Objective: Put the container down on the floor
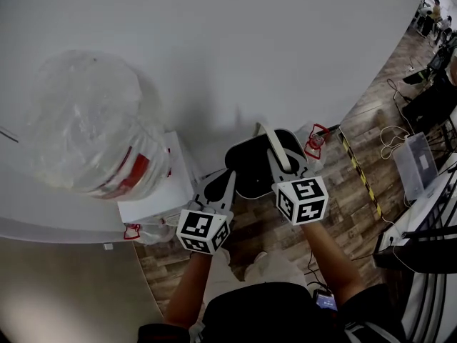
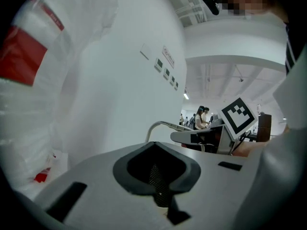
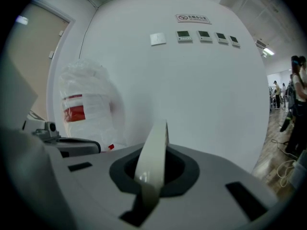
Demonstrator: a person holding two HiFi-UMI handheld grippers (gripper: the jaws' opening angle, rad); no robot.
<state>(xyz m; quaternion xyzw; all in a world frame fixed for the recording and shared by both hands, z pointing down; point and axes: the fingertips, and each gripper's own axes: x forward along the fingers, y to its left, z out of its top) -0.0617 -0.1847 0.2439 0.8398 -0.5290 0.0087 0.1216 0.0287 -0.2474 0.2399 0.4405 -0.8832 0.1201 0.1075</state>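
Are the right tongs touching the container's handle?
Touching. The right gripper view shows the right tongs shut on the pale handle, which is pressed between them.

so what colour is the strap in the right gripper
Cream; the curved handle strap shows best in the right gripper view.

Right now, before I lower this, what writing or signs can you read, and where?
No text reads clearly.
The wall sign: red symbol, print too small.
The wall panels: displays too small.
The red label on the wrapped bundle: blurred.
The marker cubes: patterns only, no words.
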